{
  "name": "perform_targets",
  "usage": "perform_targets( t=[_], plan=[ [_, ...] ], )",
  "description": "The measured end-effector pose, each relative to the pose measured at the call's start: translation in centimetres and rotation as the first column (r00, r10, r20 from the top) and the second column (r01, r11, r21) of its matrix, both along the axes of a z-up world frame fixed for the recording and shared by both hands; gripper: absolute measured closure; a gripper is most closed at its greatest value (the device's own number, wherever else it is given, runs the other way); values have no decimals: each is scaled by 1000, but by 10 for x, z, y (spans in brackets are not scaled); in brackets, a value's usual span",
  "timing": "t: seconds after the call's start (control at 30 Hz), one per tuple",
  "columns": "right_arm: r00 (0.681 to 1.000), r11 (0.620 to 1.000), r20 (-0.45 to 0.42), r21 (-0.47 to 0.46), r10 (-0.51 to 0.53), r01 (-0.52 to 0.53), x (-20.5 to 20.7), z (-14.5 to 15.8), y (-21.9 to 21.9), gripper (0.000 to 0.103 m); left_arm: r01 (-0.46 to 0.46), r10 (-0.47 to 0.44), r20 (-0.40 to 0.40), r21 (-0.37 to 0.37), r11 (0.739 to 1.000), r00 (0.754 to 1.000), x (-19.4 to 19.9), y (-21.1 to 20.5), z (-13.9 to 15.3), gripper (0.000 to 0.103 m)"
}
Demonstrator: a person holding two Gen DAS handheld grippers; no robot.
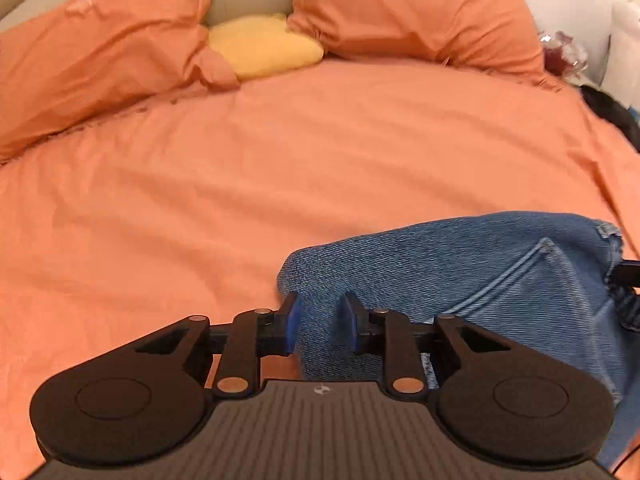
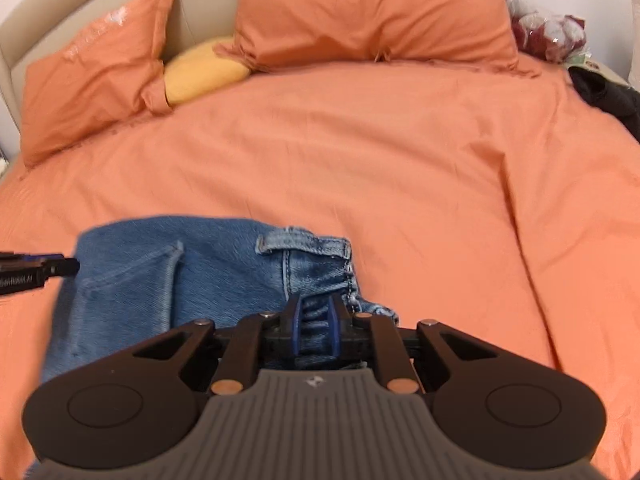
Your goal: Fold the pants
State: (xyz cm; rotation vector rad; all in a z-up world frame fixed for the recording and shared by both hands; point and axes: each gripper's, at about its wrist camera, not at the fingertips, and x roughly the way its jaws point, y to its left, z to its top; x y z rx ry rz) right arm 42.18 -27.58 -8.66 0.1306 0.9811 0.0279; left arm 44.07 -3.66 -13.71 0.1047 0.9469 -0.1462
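Blue denim pants [image 1: 460, 268] lie bunched on the orange bed cover, held up between both grippers. My left gripper [image 1: 320, 320] is shut on a fold of the pants at their left edge. My right gripper [image 2: 316, 326] is shut on the pants [image 2: 224, 268] near the waistband and its belt loop. The left gripper's tip shows at the left edge of the right wrist view [image 2: 40, 268]. The right gripper's tip shows at the right edge of the left wrist view [image 1: 628, 276]. The lower legs hang out of sight below the grippers.
The orange bed cover [image 1: 280, 160] stretches ahead. Two orange pillows [image 2: 360, 12] and a yellow cushion [image 2: 200, 68] lean on the beige headboard. A dark garment [image 2: 608, 92] and a wrapped bouquet [image 2: 548, 28] lie at the far right.
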Motion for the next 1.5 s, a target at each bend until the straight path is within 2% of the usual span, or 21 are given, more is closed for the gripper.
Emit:
perform_targets(
  t=[0.1,0.17,0.27,0.33,0.37,0.4,0.43,0.47,0.5,0.57,0.67,0.8,0.93,1.03,1.2,1.3,1.43,1.5],
  plan=[
    [1000,1000,8,8,5,-5,1,-11,-1,94,-11,12,-52,11,1000,999,10,1,-19,74],
    [1000,1000,11,12,5,-6,2,-13,-2,94,-8,9,-55,29,1000,998,12,-1,-23,74],
    [1000,1000,9,26,1,-2,1,-8,-5,94,-11,14,-50,61,998,999,9,-6,-16,73],
    [1000,998,30,63,2,-4,-7,0,-10,92,10,-8,-19,93,996,1000,-1,-8,-4,69],
    [999,996,40,94,-1,-2,-13,4,-15,85,20,-19,-8,103,994,1000,-7,-6,2,56],
    [999,993,47,116,-14,9,-20,8,-20,68,31,-31,-5,101,994,1000,-15,-2,8,36],
    [998,992,57,126,-31,23,-29,12,-25,57,43,-42,-8,89,995,999,-23,2,12,29],
    [997,991,68,127,-45,36,-38,16,-30,39,55,-54,-11,69,996,998,-32,8,17,26],
    [996,991,76,131,-51,40,-47,18,-34,33,65,-63,-22,51,997,998,-41,14,21,26],
    [996,984,62,173,-64,53,-63,20,-46,32,59,-58,-55,10,998,997,-53,25,25,25],
    [993,948,30,301,-115,101,-89,14,-66,21,-19,9,-93,-109,994,996,-66,50,28,16],
    [982,884,-42,430,-184,184,-117,-9,-83,20,-122,80,-166,-262,957,983,-85,75,16,15],
    [977,812,-98,545,-187,210,-124,-34,-86,22,-171,112,-196,-320,932,974,-90,82,-4,16],
    [972,790,-113,566,-208,235,-119,-49,-83,22,-239,152,-239,-392,888,959,-86,88,-18,16],
    [960,709,-158,649,-230,277,-105,-74,-90,20,-243,118,-279,-468,850,953,-69,93,-33,16],
    [966,693,-142,675,-215,253,-100,-81,-90,20,-230,97,-275,-509,829,957,-62,95,-40,17],
    [974,696,-114,684,-193,218,-96,-87,-90,25,-215,74,-264,-557,803,962,-56,94,-49,24],
    [978,702,-98,683,-187,202,-94,-89,-90,30,-210,65,-258,-588,781,964,-57,94,-53,40]
  ],
)
